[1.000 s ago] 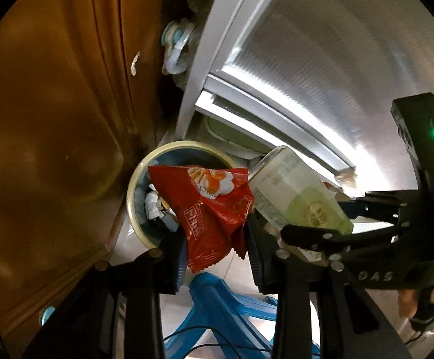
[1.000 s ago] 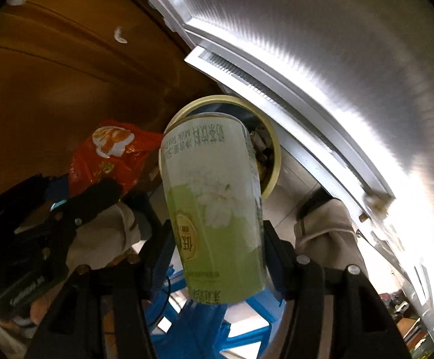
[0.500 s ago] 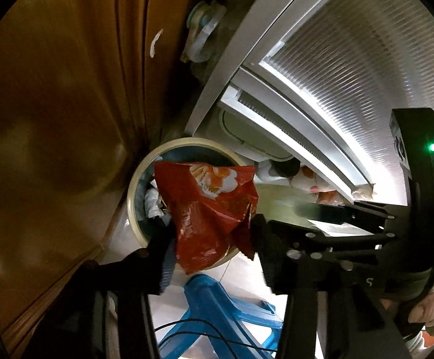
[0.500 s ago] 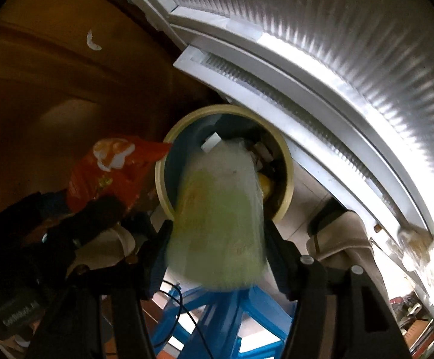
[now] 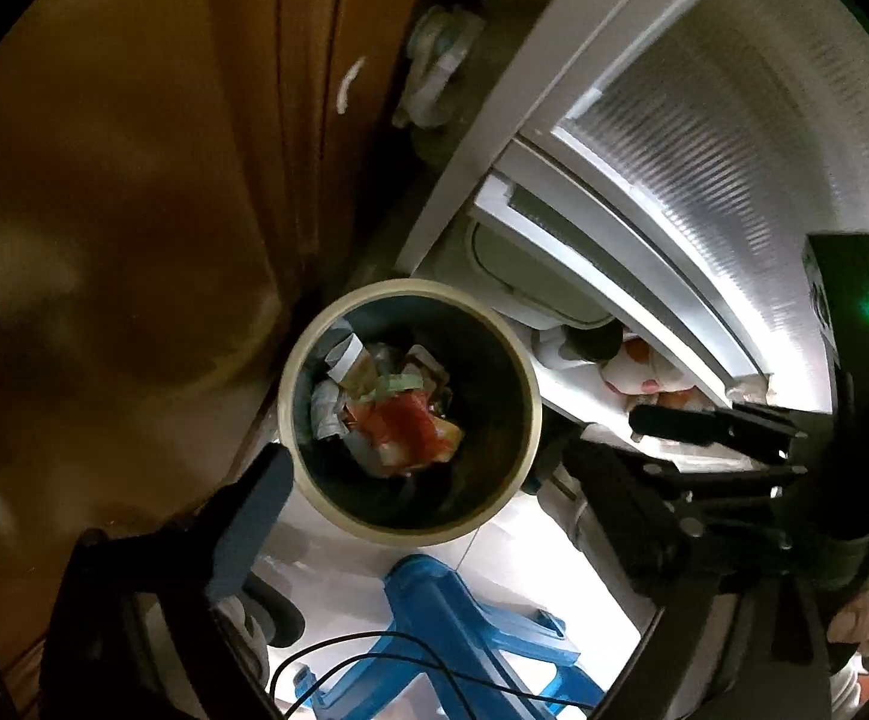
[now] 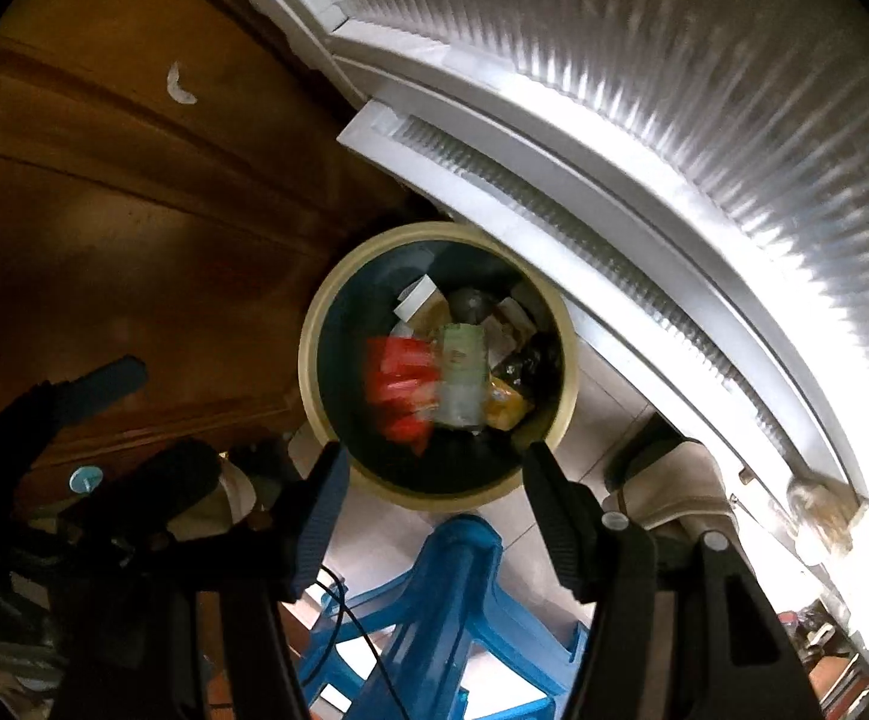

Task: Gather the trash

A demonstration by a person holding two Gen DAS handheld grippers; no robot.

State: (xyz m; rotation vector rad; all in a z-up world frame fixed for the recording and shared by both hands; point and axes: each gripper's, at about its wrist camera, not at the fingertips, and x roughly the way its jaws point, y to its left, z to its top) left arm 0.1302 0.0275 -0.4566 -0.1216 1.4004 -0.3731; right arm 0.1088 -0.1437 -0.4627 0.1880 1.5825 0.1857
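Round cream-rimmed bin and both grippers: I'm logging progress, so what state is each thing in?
Round cream-rimmed bin: upright, uncovered, holding trash.
Red snack wrapper: inside bin.
Pale green paper cup: inside bin, on its side.
Left gripper: jaws just opened, empty.
Right gripper: open, empty.

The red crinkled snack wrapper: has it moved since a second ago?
Yes. The red crinkled snack wrapper has dropped from between the left gripper fingers, whose jaws have just been opening, to inside the cream-rimmed round bin.
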